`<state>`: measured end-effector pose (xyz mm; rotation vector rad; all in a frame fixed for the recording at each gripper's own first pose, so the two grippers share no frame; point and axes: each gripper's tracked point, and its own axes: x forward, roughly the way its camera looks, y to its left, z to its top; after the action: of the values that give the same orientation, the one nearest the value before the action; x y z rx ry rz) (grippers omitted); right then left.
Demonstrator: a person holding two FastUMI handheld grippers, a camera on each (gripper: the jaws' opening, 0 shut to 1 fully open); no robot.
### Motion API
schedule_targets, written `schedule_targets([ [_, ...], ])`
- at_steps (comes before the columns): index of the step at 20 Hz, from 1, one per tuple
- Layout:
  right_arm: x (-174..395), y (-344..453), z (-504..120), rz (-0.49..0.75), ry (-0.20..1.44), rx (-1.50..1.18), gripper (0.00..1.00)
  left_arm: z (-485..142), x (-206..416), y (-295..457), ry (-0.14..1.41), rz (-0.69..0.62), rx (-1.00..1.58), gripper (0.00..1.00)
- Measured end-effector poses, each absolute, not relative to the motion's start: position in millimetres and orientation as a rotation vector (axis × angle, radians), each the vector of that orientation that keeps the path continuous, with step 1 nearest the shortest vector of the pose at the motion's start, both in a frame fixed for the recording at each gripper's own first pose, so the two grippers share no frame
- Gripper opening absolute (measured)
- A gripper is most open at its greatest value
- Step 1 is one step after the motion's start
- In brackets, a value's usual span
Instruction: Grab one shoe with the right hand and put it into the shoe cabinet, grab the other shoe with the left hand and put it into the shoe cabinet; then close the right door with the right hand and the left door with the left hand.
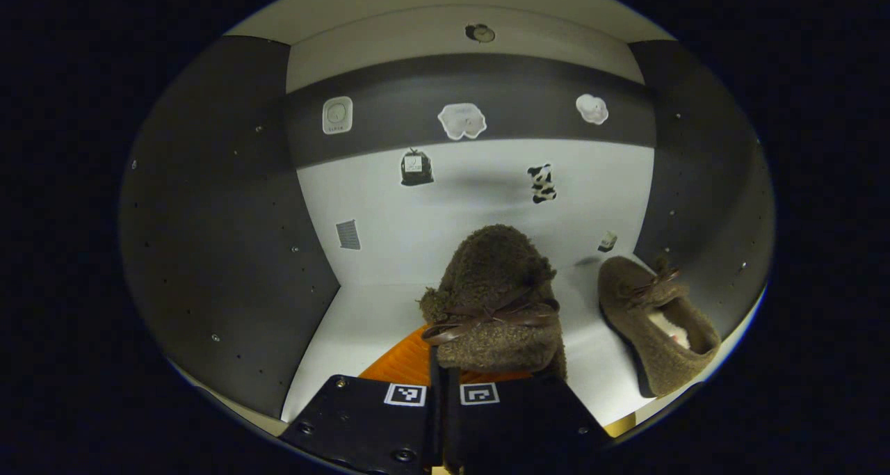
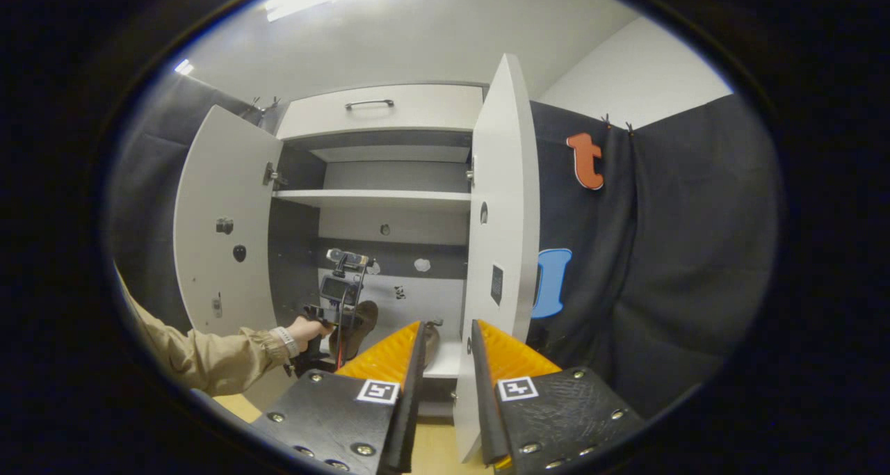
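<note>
- Right now your left tool (image 1: 445,384) is inside the shoe cabinet, its fingers closed on the heel end of a brown fuzzy slipper (image 1: 497,301) with a ribbon bow on top.
- That slipper points toward the cabinet's back wall (image 1: 480,190) and sits low over the white cabinet floor (image 1: 361,315); whether its sole already rests there cannot be told.
- Beside it, near the right-hand side wall, the second brown slipper (image 1: 653,318) lies on the floor, apart from the held one, its pale lining showing.
- Your right tool (image 2: 445,384) stands outside the cabinet, fingers a little apart and holding nothing, close to the edge of the open right door (image 2: 504,204).
- Across in the right gripper view, your left hand (image 2: 306,330) reaches in past the open left door (image 2: 222,218).
- Judging by the fleecy upper, the slipper is light and soft and will squash under pressure; the firmer heel rim looks the surest place to hold.
- Both doors remain to be closed.
</note>
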<state>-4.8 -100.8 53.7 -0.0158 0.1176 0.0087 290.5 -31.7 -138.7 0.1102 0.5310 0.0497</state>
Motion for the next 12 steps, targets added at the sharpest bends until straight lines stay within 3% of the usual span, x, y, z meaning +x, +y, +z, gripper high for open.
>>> schedule_targets([
  [6, -9, -101, 45, 0.008, 0.140, 0.002, 0.40, -162, 296, -31, 0.584, 0.055, 0.106, 0.08],
  [7, -10, -101, 44, 0.010, 0.146, 0.001, 0.37, -162, 295, -29, 0.592, 0.065, 0.105, 0.16],
  [10, -13, -102, 39, 0.014, 0.159, 0.009, 0.37, -159, 292, -26, 0.587, 0.065, 0.112, 0.25],
  [11, -14, -102, 39, 0.016, 0.161, 0.014, 0.37, -156, 289, -24, 0.590, 0.067, 0.118, 0.37],
  [12, -15, -102, 38, 0.018, 0.161, 0.020, 0.37, -152, 285, -25, 0.583, 0.062, 0.117, 0.42],
])
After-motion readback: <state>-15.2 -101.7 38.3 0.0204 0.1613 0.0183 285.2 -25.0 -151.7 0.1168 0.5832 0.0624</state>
